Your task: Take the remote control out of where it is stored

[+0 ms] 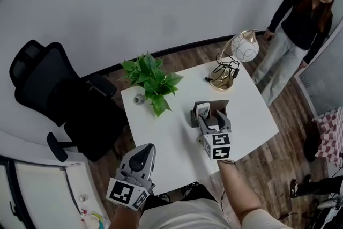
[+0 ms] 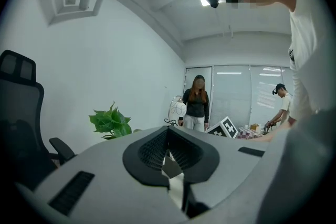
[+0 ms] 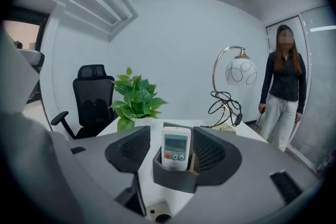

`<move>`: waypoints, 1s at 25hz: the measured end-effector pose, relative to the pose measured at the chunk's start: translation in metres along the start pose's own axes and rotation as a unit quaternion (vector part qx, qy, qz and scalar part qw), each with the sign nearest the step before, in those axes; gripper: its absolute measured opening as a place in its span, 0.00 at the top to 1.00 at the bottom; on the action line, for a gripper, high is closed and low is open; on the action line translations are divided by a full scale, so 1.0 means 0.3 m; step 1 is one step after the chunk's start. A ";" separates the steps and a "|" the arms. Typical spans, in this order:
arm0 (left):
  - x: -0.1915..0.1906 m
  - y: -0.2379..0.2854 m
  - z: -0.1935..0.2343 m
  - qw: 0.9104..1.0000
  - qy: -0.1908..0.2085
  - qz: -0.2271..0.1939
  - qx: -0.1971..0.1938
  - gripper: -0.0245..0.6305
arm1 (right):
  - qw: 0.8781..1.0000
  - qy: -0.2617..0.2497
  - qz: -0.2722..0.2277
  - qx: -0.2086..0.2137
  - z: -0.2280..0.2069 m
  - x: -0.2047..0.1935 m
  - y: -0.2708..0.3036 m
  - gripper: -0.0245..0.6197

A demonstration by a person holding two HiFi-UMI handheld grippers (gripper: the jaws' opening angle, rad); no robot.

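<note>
White table (image 1: 161, 131) with a dark grey holder (image 3: 176, 177) near its middle; the remote control (image 3: 175, 148) stands upright in it, screen and orange button facing the right gripper view. That view shows the right gripper (image 3: 170, 135) with jaws spread wide, one on each side of the holder, pads clear of the remote. The holder's front wall covers the remote's lower half. In the head view only the remote's top shows past this gripper's body. The left gripper (image 2: 168, 136) hangs off the table's near edge, jaws together on nothing. Its view alone shows a second person (image 2: 282, 105) bent over by the windows. The plant (image 1: 151, 79) stands behind the holder, the lamp (image 1: 236, 56) with its tangled cord at the far corner. An office chair (image 1: 53, 94) sits left, and a person (image 1: 300, 24) stands past the lamp.
</note>
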State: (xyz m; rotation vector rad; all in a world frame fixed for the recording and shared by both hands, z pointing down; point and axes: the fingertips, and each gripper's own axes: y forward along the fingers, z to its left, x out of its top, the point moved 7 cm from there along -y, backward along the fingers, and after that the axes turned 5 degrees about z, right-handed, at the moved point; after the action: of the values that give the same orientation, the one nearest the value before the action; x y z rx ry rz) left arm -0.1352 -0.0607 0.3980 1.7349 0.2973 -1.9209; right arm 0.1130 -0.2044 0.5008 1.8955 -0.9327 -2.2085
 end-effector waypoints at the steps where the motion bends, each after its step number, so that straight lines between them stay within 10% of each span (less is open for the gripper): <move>1: -0.003 0.005 0.003 1.000 -0.001 0.001 0.001 0.95 | 1.000 0.007 0.004 -0.003 -0.004 -0.014 0.026 0.58; 25: -0.048 0.066 0.056 1.000 -0.013 0.026 0.004 0.95 | 0.999 0.025 0.016 -0.043 -0.019 -0.098 0.186 0.56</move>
State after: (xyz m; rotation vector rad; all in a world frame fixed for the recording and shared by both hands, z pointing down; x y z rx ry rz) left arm -0.1388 -0.0820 0.4180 1.7045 0.2312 -1.9088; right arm 0.1074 -0.2389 0.5536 1.8742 -0.8397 -2.1365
